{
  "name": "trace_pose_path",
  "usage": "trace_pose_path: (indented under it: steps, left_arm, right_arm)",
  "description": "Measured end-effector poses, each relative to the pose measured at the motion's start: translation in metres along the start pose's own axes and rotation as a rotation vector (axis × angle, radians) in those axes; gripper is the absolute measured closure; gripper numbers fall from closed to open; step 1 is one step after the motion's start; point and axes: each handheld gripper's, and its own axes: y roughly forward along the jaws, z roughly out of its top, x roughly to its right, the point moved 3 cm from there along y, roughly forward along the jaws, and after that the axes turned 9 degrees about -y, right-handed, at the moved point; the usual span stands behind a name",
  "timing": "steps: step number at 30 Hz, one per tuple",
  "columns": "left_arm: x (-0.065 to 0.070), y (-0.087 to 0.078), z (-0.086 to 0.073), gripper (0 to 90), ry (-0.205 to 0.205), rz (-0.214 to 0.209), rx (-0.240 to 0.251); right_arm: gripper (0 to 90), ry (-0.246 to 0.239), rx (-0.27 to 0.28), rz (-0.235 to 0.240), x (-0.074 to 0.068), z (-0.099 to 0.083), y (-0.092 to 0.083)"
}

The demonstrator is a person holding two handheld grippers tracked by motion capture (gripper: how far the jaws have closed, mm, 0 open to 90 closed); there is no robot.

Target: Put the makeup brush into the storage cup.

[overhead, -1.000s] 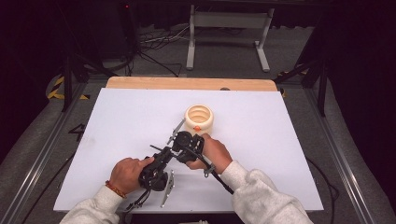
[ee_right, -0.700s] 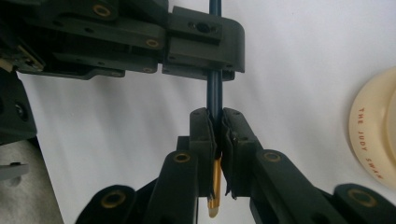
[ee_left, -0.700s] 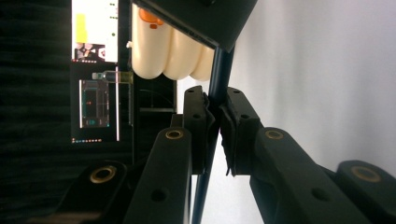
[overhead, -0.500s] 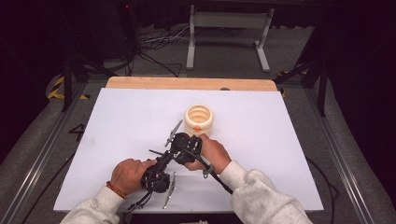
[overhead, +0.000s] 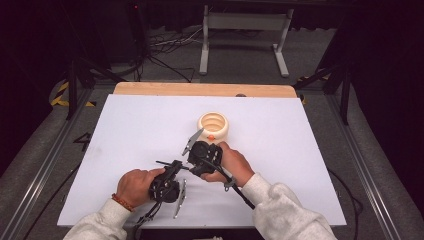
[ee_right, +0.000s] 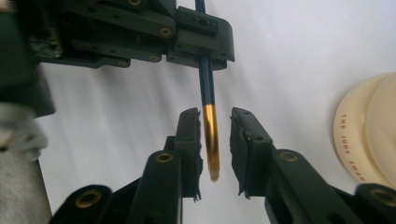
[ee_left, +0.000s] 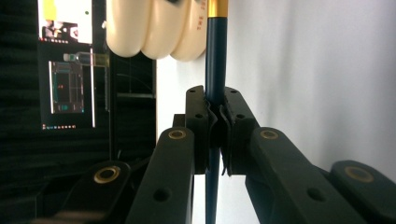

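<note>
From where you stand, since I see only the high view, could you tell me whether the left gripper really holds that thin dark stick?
Observer: Yes. The left gripper is shut on the dark blue stick, with its pads pressed on the shaft.
Operator: Thank you. Does the right gripper grip it too?
Observer: No. The right gripper has just been opening, and its jaws stand apart on either side of the stick's gold end.
Operator: Is anything marked on the cream holder?
Observer: The cream holder has small reddish lettering printed along its rim.
</note>
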Motion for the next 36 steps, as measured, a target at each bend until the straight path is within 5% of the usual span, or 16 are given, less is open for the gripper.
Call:
trace_pose_path:
  steps: [9,16,25,29,36]
  left_arm:
    - [-0.007,0.005,-0.013,83.4,-0.041,-0.046,-0.092]
    - [-0.011,0.007,-0.02,83.4,-0.14,-0.099,-0.077]
    - [-0.018,0.007,-0.023,83.5,-0.222,-0.133,-0.062]
    - [-0.023,0.005,-0.027,83.5,-0.292,-0.157,-0.055]
    - [-0.039,0.003,-0.035,83.5,-0.533,-0.236,0.05]
  right_arm:
    - [43.4,-0.033,0.127,-0.121,0.006,-0.012,-0.025]
    - [30.8,-0.032,0.215,-0.212,0.007,-0.025,-0.039]
    - [19.1,-0.055,0.241,-0.294,0.005,-0.039,-0.043]
    - [16.9,-0.054,0.264,-0.332,0.005,-0.047,-0.047]
    - [15.6,-0.026,0.303,-0.349,0.002,-0.068,-0.053]
